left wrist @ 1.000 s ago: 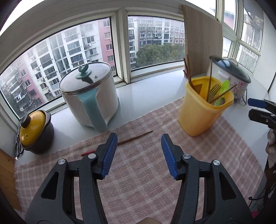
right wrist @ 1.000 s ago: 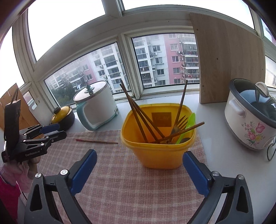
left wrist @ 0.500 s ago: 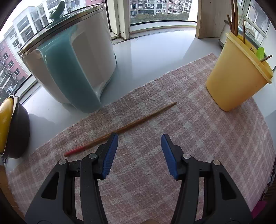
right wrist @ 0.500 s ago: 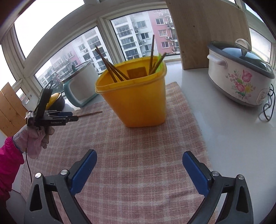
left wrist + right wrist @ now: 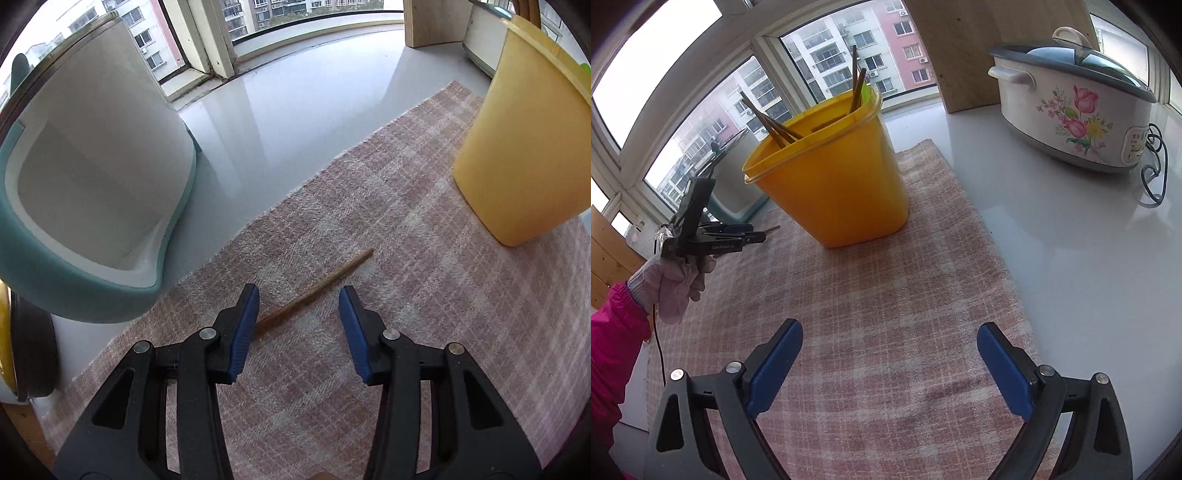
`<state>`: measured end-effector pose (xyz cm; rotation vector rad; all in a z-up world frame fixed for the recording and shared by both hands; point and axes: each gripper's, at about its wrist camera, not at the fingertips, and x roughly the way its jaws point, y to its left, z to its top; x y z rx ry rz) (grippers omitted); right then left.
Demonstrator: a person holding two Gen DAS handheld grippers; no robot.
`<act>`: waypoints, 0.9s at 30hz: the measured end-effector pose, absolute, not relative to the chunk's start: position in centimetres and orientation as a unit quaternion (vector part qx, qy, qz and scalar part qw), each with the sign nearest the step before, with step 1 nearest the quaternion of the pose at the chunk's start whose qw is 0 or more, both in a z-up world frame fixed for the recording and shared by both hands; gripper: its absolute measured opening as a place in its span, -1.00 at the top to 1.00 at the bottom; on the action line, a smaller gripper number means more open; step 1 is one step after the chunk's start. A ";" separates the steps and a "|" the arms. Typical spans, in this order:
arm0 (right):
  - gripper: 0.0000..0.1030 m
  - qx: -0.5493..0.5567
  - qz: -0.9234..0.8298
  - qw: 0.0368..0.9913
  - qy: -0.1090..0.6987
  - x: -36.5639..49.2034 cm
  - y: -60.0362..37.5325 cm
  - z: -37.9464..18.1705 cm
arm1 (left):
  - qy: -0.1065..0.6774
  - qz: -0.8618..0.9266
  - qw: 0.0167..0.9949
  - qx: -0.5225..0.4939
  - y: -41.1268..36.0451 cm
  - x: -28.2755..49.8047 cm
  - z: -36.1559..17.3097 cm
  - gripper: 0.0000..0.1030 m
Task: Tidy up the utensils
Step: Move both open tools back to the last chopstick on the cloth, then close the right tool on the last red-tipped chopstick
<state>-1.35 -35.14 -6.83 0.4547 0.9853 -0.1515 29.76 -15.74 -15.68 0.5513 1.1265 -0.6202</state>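
A single brown chopstick point(image 5: 317, 288) lies slantwise on the pink plaid cloth point(image 5: 406, 295). My left gripper point(image 5: 298, 295) hangs just above it, pointing steeply down. Its blue pads straddle the chopstick's middle and the jaws are closing, but the pads do not touch it. The chopstick's near end is hidden behind the left finger. To the right stands the yellow bin point(image 5: 524, 155), which in the right wrist view point(image 5: 831, 184) holds several chopsticks point(image 5: 768, 118) and a green utensil. My right gripper point(image 5: 890, 330) hovers over bare cloth in front of the bin, jaws wide and closing slightly with nothing between them.
A white and teal pot point(image 5: 92, 177) stands close on the left, with a yellow-lidded dark pot point(image 5: 22, 350) beside it. A flowered cooker point(image 5: 1071, 110) with its cord point(image 5: 1152, 166) and a wooden board point(image 5: 979, 48) stand at the back right. A gloved hand point(image 5: 672, 284) holds the left gripper point(image 5: 753, 236).
The left gripper has come down and forward over the chopstick, and its jaws have narrowed. The right gripper has dropped lower in front of the yellow bin.
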 end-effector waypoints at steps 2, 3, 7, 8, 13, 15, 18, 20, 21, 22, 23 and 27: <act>-0.88 0.219 -0.072 0.852 0.470 -1.4 -35.3 -7.0 | 0.522 -0.286 0.764 0.250 -15.7 30.1 -15.7 0.23; -0.88 0.220 -0.073 0.852 0.470 -1.5 -35.3 -7.1 | 0.525 -0.288 0.761 0.248 -15.7 30.2 -15.7 0.34; -0.88 0.227 -0.077 0.848 0.472 -1.8 -35.6 -7.3 | 0.532 -0.290 0.754 0.255 -16.4 30.4 -16.0 0.61; -0.87 0.228 -0.078 0.848 0.472 -1.8 -35.7 -7.3 | 0.532 -0.288 0.753 0.258 -16.4 30.1 -16.0 0.66; -0.87 0.228 -0.077 0.851 0.467 -1.8 -35.7 -7.1 | 0.549 -0.277 0.751 0.242 -15.7 29.0 -15.9 0.79; -0.87 0.227 -0.075 0.852 0.465 -1.8 -35.6 -7.0 | 0.560 -0.270 0.750 0.225 -15.0 28.5 -15.9 0.81; -0.87 0.228 -0.067 0.853 0.464 -1.7 -35.2 -7.1 | 0.578 -0.263 0.749 0.191 -14.0 27.8 -15.9 0.83; -0.85 0.229 -0.059 0.853 0.465 -1.6 -34.8 -7.2 | 0.590 -0.260 0.748 0.160 -13.1 27.1 -15.9 0.84; -0.84 0.228 -0.054 0.853 0.467 -1.5 -34.6 -7.3 | 0.595 -0.258 0.747 0.144 -12.6 26.7 -15.9 0.84; -0.82 0.227 -0.049 0.853 0.467 -1.4 -34.4 -7.3 | 0.599 -0.255 0.748 0.130 -12.1 26.2 -15.9 0.85; -0.81 0.226 -0.044 0.853 0.467 -1.3 -34.2 -7.4 | 0.602 -0.252 0.749 0.118 -11.6 25.7 -15.9 0.86; -0.77 0.222 -0.026 0.856 0.467 -0.9 -33.2 -7.4 | 0.609 -0.239 0.753 0.065 -9.6 23.5 -16.1 0.87</act>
